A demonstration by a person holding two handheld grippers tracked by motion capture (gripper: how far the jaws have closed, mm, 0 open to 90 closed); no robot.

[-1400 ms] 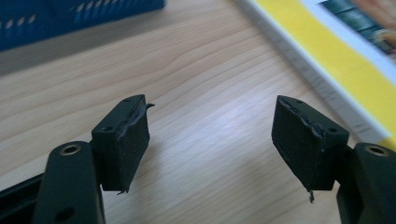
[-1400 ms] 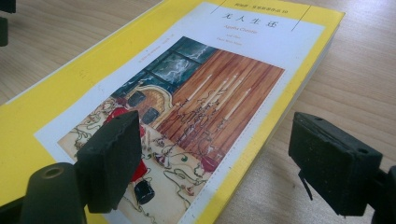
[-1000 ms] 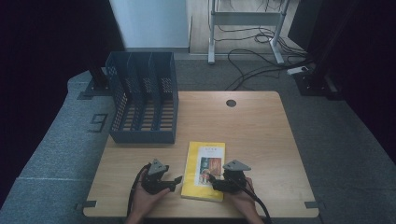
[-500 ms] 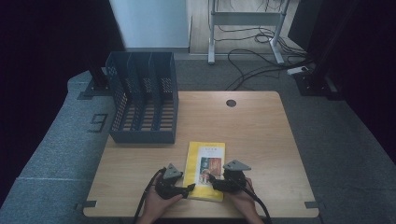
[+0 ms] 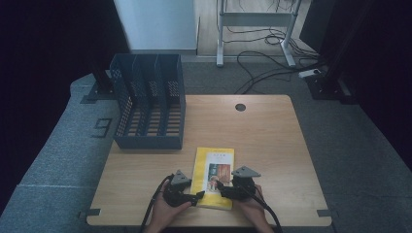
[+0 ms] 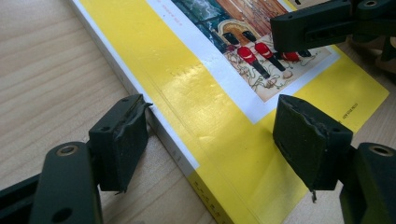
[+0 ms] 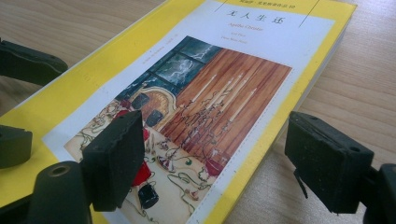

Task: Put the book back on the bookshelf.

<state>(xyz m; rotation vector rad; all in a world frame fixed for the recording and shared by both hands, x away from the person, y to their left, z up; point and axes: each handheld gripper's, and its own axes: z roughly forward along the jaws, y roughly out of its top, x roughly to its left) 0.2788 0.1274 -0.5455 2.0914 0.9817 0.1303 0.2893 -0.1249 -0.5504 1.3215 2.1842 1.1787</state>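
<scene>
Forearms cut off by the bottom edge of the high view, at 6 o'clock. Book (image 6: 219,116) cropped at 12 and 6 o'clock in the left gripper view; part of its cover picture hidden behind the right gripper (image 6: 327,23) at 1 o'clock. Near corners of the book lost off the bottom edge in the right gripper view, cover partly covered by a black pad (image 7: 116,154). Small print under the title too fine to read. Rack (image 5: 148,104) slots too dark to see into.
</scene>
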